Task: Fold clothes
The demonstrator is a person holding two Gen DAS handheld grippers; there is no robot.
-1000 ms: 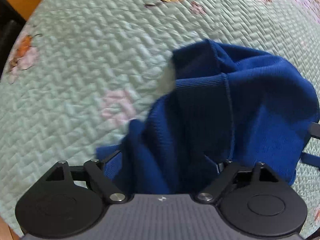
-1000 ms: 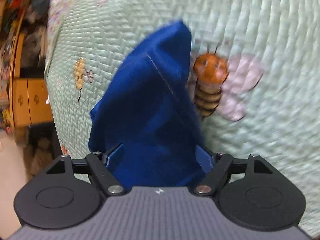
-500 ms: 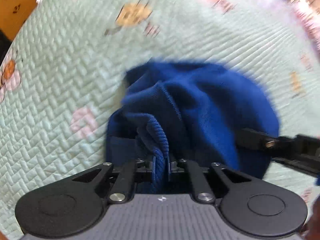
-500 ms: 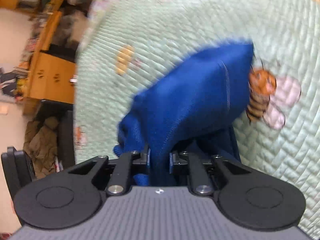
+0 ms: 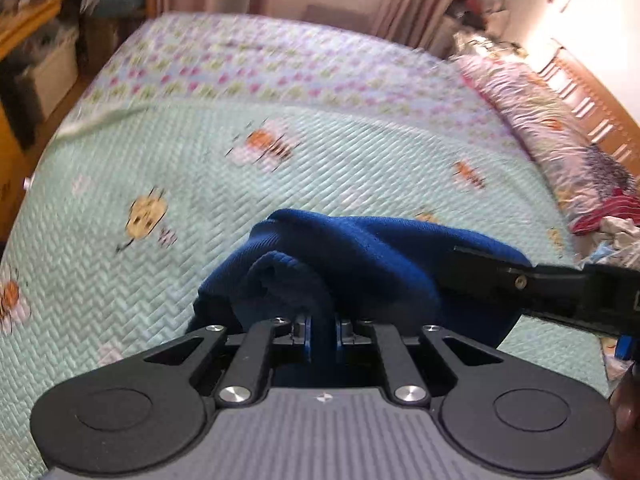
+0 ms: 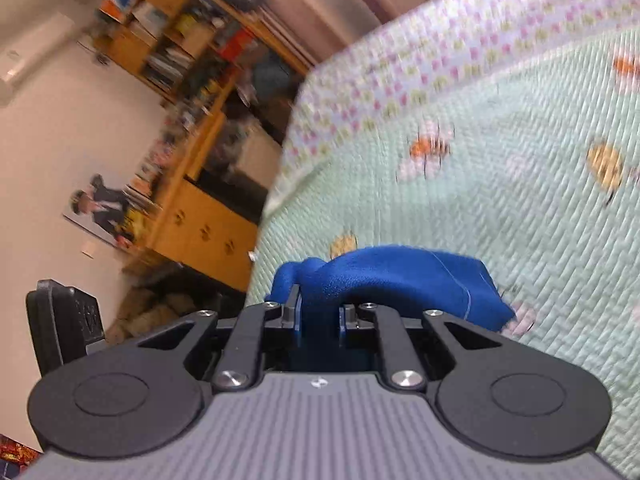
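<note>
Now lifted clear of the bed [image 5: 280,160], hanging bunched between two grips: the blue garment [image 5: 372,252], a knit piece with a ribbed edge. Left gripper [image 5: 322,326] with jaws clamped tight on a rolled fold of that ribbed edge; right gripper [image 6: 319,316] likewise with jaws closed on a gathered bit of smoother cloth, seen also coming in from the right in the left wrist view. Both views smeared, so fine detail of seams and corners not to be made out.

Probably the spreading step before any fold. To do it well: draw the two grips apart sideways until the cloth between them goes taut and level, not twisted. Keep both hands at one height, so that the hem hangs straight. Give one short shake if the lower part clings to itself. Then lower over the middle of the green quilt [image 6: 500,208], far edge down first, and drag gently back to flatten. Hold pressure on both pinches throughout; thick ribbing may creep out of a narrow bite. Keep away from the pile of clothes [image 5: 612,228] at the bed's right edge.
</note>
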